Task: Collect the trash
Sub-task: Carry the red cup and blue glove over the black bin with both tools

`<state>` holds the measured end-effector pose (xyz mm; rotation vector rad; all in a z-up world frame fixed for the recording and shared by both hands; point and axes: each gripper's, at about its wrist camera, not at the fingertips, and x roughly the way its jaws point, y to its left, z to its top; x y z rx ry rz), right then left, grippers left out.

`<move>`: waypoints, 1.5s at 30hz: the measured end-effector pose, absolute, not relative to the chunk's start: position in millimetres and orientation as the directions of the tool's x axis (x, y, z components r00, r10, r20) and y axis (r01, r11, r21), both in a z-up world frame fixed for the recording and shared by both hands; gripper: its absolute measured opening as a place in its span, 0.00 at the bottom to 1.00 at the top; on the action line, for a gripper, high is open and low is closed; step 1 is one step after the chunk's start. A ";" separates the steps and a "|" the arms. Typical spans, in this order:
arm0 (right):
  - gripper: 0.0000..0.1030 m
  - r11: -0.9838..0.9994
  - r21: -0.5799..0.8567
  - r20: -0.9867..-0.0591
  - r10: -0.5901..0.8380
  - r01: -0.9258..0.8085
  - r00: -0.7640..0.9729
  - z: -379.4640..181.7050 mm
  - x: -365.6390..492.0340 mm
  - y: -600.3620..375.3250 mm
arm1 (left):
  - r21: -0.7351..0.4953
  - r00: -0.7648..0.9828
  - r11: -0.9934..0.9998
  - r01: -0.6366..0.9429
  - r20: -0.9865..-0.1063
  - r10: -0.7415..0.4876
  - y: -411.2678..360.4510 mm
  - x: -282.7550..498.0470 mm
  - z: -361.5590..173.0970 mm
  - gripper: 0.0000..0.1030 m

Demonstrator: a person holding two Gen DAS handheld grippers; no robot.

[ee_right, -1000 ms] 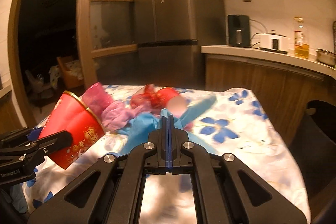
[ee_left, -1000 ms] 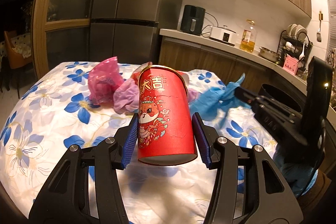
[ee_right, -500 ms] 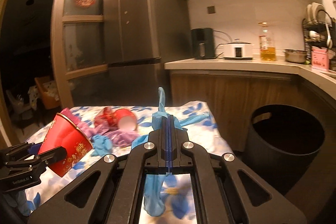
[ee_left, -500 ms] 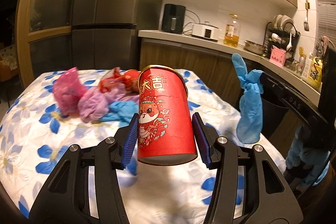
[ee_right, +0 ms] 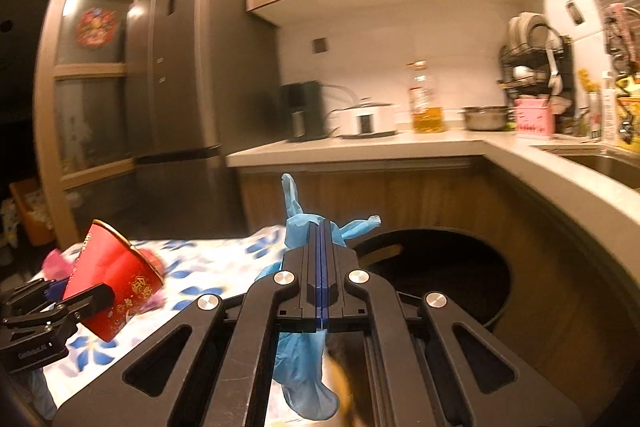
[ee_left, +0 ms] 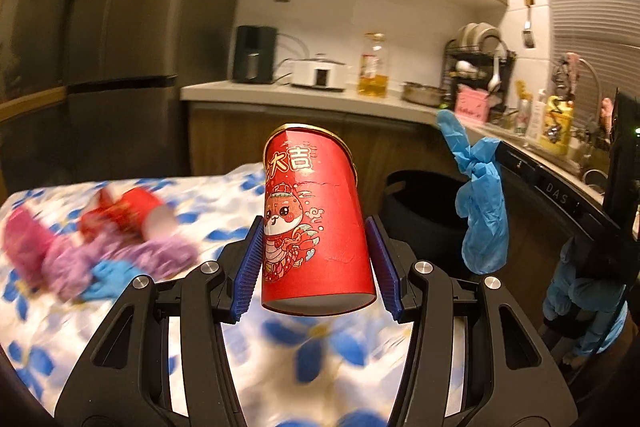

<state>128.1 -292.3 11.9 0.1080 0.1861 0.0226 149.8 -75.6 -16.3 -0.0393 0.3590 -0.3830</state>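
A: Cup (ee_left: 314, 223), red with a cartoon print, sits clamped between the blue pads (ee_left: 249, 269) of the left gripper (ee_left: 316, 267), held up off the flowered table (ee_left: 312, 351) near its front edge. It leans a little, gold rim on top.

B: And the other hand?

A: The right gripper (ee_right: 322, 227) is pinched tight on a blue glove (ee_right: 298, 223). One finger of the glove sticks up above the jaws, and the rest hangs limp below them. From the left wrist view, that glove (ee_left: 482, 199) dangles in open air just past the table's right edge.

B: Where is the bin?

A: The black bin (ee_right: 492, 279) stands on the floor in the corner between the table and the wooden cabinet front under the counter (ee_right: 360, 149). Its round mouth is open, and the glove hangs near its left rim.

B: What remains on the table?

A: A blurred heap near the far left side: a second red cup (ee_left: 132, 207) on its side, a purple crumpled wad (ee_left: 116, 259), something pink (ee_left: 24, 247), and another blue glove (ee_left: 106, 281). The cloth between that heap and the held cup lies bare.
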 end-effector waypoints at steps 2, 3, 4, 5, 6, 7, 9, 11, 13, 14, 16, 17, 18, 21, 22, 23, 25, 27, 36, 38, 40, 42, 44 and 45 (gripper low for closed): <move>0.01 0.993 0.113 -0.175 -0.004 0.024 0.985 13.9 130.4 -306.6 | -0.103 0.860 0.918 0.384 -0.323 -0.396 -91.2 157.5 -13.1 0.48; 0.01 0.992 0.115 -0.172 -0.022 0.042 0.985 14.7 131.5 -314.3 | -0.105 0.854 0.910 0.401 -0.318 -0.413 -99.7 162.4 -11.7 0.48; 0.01 0.992 0.117 -0.171 -0.032 0.053 0.985 15.3 133.4 -318.2 | -0.107 0.850 0.905 0.411 -0.315 -0.423 -105.7 166.1 -11.0 0.48; 0.01 0.990 0.121 -0.170 -0.047 0.068 0.984 16.0 135.2 -325.0 | -0.106 0.845 0.899 0.426 -0.310 -0.437 -114.9 170.7 -9.8 0.48; 0.01 0.988 0.128 -0.169 -0.061 0.084 0.984 16.3 136.8 -332.5 | -0.104 0.839 0.891 0.441 -0.304 -0.451 -124.0 175.1 -8.8 0.48; 0.01 0.987 0.134 -0.169 -0.069 0.093 0.983 17.2 139.0 -336.6 | -0.101 0.836 0.887 0.450 -0.300 -0.459 -130.4 178.6 -8.0 0.48; 0.01 0.983 0.147 -0.168 -0.085 0.110 0.982 17.0 141.0 -346.9 | -0.101 0.825 0.873 0.477 -0.291 -0.485 -147.3 188.2 -6.3 0.48; 0.01 0.981 0.152 -0.166 -0.098 0.123 0.981 16.8 142.8 -353.5 | -0.105 0.815 0.862 0.495 -0.289 -0.503 -159.9 196.8 -5.4 0.48; 0.01 0.979 0.155 -0.163 -0.109 0.134 0.981 17.2 145.5 -359.8 | -0.110 0.805 0.853 0.510 -0.290 -0.518 -170.9 204.7 -5.1 0.48; 0.01 0.978 0.156 -0.162 -0.114 0.139 0.980 17.6 147.0 -362.2 | -0.115 0.798 0.848 0.518 -0.291 -0.527 -177.3 209.3 -5.1 0.48; 0.01 0.976 0.161 -0.159 -0.124 0.149 0.979 17.6 149.7 -368.7 | -0.125 0.789 0.839 0.529 -0.292 -0.541 -185.7 214.8 -6.2 0.48; 0.01 0.974 0.164 -0.159 -0.128 0.154 0.979 18.0 151.2 -370.8 | -0.134 0.782 0.833 0.537 -0.293 -0.551 -191.2 218.6 -6.9 0.48; 0.01 0.973 0.168 -0.159 -0.132 0.158 0.979 18.0 153.0 -373.8 | -0.138 0.778 0.830 0.541 -0.293 -0.556 -193.8 221.1 -6.9 0.48; 0.01 0.970 0.180 -0.161 -0.136 0.165 0.978 16.4 155.3 -380.1 | -0.137 0.773 0.825 0.549 -0.292 -0.563 -205.9 226.8 -7.5 0.48; 0.01 0.969 0.182 -0.161 -0.136 0.165 0.978 16.4 156.2 -380.3 | -0.139 0.770 0.822 0.552 -0.293 -0.566 -207.3 228.1 -8.1 0.48; 0.01 0.969 0.183 -0.162 -0.135 0.165 0.977 16.1 157.6 -381.5 | -0.140 0.768 0.820 0.556 -0.293 -0.570 -210.9 229.7 -8.6 0.48; 0.01 0.969 0.186 -0.164 -0.133 0.163 0.977 16.1 159.8 -382.4 | -0.136 0.765 0.816 0.562 -0.292 -0.575 -217.0 232.2 -9.2 0.48; 0.01 0.969 0.186 -0.163 -0.132 0.161 0.978 15.8 160.9 -382.6 | -0.134 0.763 0.815 0.564 -0.292 -0.577 -224.2 235.8 -10.2 0.48; 0.01 0.968 0.204 -0.176 -0.107 0.143 0.979 11.5 172.0 -383.7 | -0.134 0.758 0.817 0.561 -0.315 -0.572 -244.2 254.2 -18.5 0.50; 0.01 0.968 0.208 -0.177 -0.102 0.138 0.979 10.5 174.4 -384.5 | -0.138 0.753 0.815 0.563 -0.320 -0.574 -247.1 257.0 -20.6 0.50; 0.01 0.968 0.209 -0.177 -0.099 0.136 0.979 9.8 176.8 -385.6 | -0.137 0.750 0.815 0.563 -0.328 -0.574 -250.6 261.0 -23.6 0.51; 0.01 0.968 0.212 -0.181 -0.095 0.133 0.979 9.3 178.2 -387.0 | -0.138 0.750 0.817 0.560 -0.335 -0.570 -252.0 264.5 -26.7 0.51; 0.01 0.967 0.214 -0.189 -0.097 0.137 0.977 8.0 182.0 -389.3 | -0.149 0.747 0.818 0.556 -0.342 -0.570 -252.2 268.4 -30.1 0.51; 0.01 0.967 0.216 -0.192 -0.092 0.134 0.977 7.1 183.3 -389.7 | -0.159 0.741 0.815 0.557 -0.347 -0.574 -252.1 270.9 -32.1 0.52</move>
